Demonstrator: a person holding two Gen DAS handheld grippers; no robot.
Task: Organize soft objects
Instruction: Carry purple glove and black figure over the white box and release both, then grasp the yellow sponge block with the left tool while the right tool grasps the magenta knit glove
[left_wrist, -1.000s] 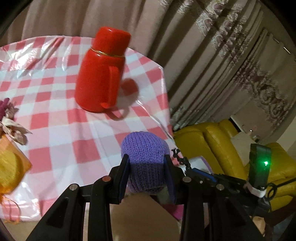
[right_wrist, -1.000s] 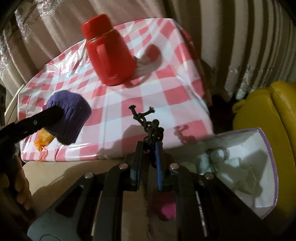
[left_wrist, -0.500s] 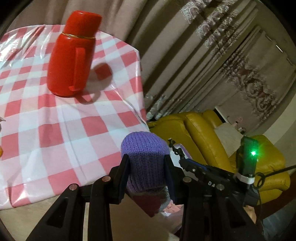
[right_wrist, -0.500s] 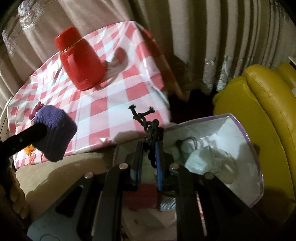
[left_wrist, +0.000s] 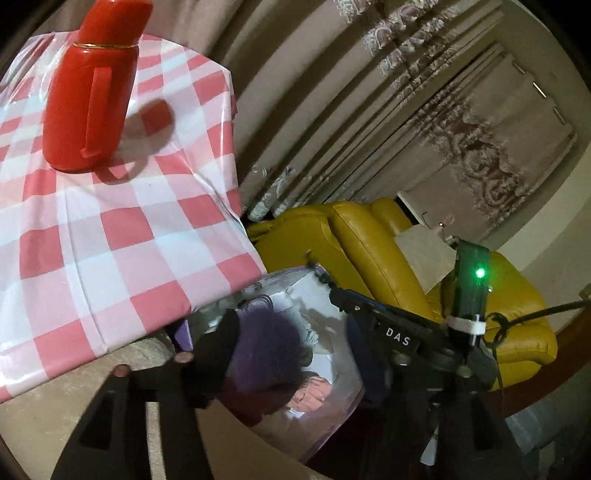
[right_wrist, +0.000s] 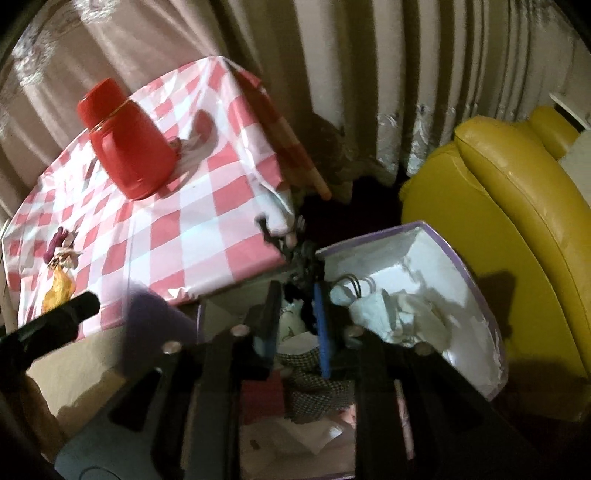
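Purple knitted hat (left_wrist: 266, 350) drops from the opening left gripper (left_wrist: 295, 354) into the storage box (right_wrist: 476, 280); the right gripper (right_wrist: 295, 314), jaws parting, releases a dark chain (right_wrist: 295, 254); dried flowers (right_wrist: 62, 251) remain on the table.

Ahead of me, beige pleated curtains (right_wrist: 424, 66) with floral borders hang to the floor. A yellow leather armchair (left_wrist: 388, 251) stands right of the table (left_wrist: 92, 229) under its red-and-white checked cloth. The light is dim and warm.

Purple knit thing (left_wrist: 266, 354) motion-blurred, box's (right_wrist: 476, 295) near end hidden behind claws, dark chain (right_wrist: 295, 254) smeared
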